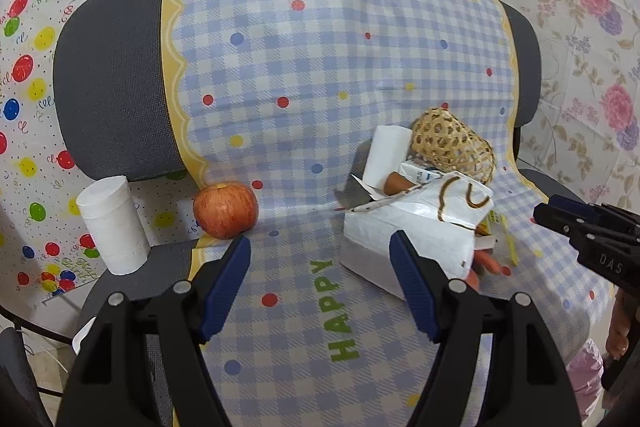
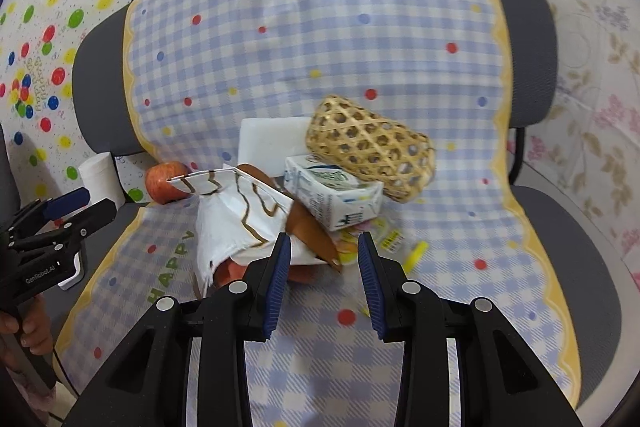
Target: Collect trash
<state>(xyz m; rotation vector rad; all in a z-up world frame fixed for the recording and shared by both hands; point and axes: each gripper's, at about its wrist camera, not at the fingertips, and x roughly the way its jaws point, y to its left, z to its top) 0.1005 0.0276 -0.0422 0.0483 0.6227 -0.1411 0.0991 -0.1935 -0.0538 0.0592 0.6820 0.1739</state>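
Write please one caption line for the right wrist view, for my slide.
Open right gripper hovers above a white paper bag, milk carton and woven basket on a checkered cloth.

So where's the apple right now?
The apple sits left of the white paper bag in the left wrist view, at the checked cloth's edge, beside the tissue roll.

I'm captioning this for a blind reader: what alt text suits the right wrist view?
The open right gripper hovers over a chair draped in a checked cloth, just before a white paper bag lying among a milk carton, a woven basket and an apple. The left gripper shows at the left edge.
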